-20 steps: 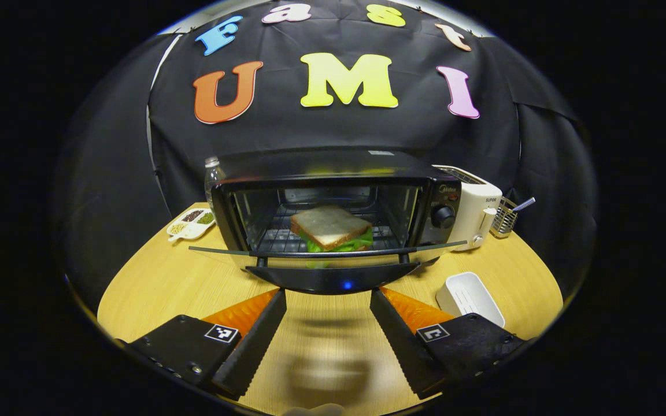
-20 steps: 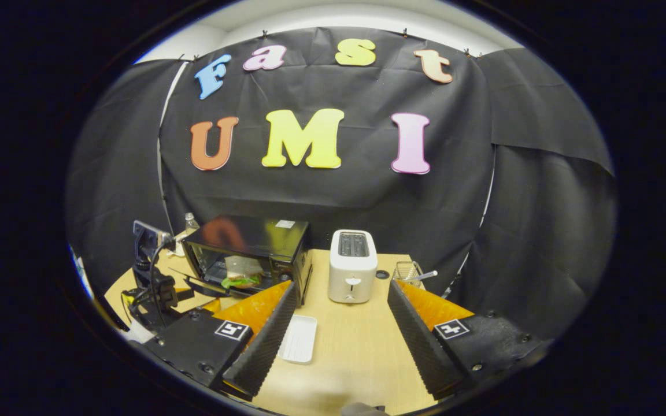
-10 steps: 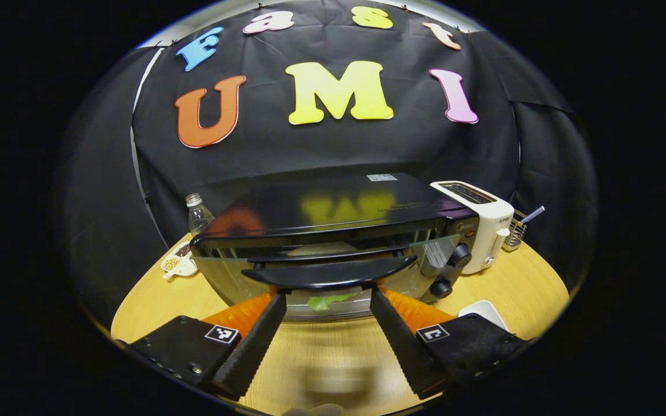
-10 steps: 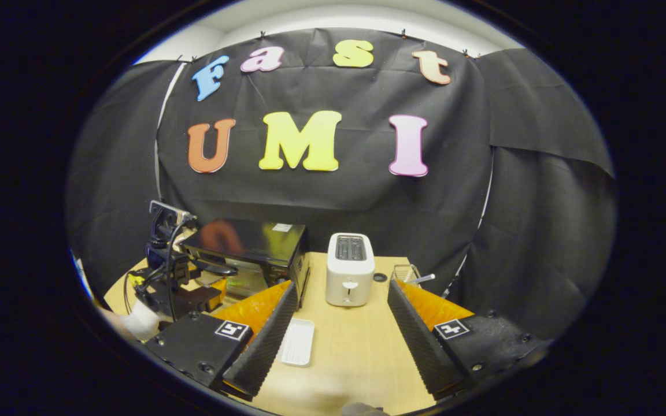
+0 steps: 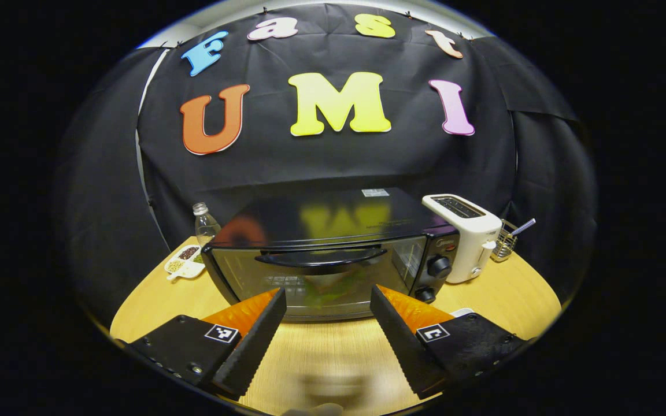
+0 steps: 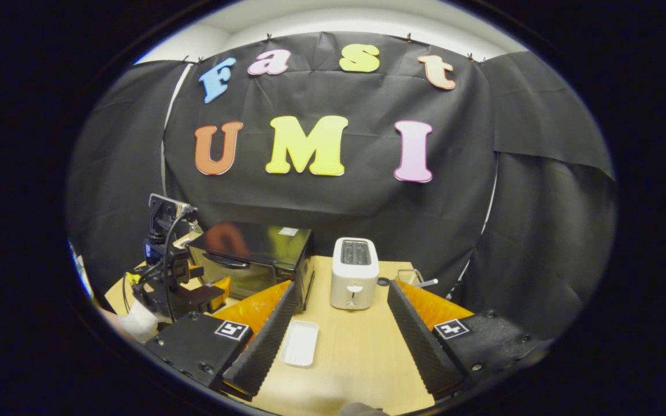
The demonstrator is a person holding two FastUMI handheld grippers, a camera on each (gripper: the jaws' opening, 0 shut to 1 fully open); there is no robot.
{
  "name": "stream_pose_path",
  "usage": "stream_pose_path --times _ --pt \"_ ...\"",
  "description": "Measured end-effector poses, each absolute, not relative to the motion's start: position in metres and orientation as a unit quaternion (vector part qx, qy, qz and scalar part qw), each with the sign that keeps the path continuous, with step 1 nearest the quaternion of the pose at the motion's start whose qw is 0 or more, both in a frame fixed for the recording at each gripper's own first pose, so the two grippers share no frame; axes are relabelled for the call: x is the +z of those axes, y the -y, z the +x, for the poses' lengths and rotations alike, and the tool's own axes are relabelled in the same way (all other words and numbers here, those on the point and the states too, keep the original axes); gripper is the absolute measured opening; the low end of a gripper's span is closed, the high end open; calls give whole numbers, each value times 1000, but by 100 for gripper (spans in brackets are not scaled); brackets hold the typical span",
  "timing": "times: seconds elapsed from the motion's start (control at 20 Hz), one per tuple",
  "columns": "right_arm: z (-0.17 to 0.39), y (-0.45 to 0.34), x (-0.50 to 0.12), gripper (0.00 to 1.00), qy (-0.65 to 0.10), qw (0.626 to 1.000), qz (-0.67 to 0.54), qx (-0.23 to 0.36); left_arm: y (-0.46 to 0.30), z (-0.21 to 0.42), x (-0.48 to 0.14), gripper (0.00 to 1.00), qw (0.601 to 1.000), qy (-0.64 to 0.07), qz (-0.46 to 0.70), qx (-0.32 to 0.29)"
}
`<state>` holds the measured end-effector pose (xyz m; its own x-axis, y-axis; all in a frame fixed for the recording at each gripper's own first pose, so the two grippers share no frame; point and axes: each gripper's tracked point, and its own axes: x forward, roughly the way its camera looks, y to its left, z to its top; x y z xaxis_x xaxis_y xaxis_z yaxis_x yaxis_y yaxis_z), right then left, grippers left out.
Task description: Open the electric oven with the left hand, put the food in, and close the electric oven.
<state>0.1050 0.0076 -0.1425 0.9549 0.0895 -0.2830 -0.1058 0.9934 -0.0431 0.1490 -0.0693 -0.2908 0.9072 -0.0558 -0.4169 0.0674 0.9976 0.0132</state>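
The black electric oven stands mid-table with its glass door up and shut, handle across the top of the door. Behind the glass a dim green patch of the sandwich shows. My left gripper is open just in front of the door, holding nothing, its fingers apart from the handle. In the right gripper view the oven sits at the left with the left gripper in front of it. My right gripper hangs open over the table, nothing between its fingers.
A white toaster stands right of the oven, a wire basket behind it. A white tray lies on the wooden table. A plastic bottle and a divided dish sit left of the oven.
The oven door swung up from open to fully shut, covering the sandwich. My left gripper rose with the door, then drew back from the handle. The right gripper barely moved.
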Motion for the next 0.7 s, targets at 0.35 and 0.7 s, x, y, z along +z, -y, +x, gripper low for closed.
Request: stream_pose_path --times 0.35,0.7 --pt "93 -14 -107 100 -104 989 4 107 56 77 -182 95 991 -130 0 13" --pt "44 -11 -38 91 -43 996 31 65 36 6 -46 95 1000 -20 13 -16"
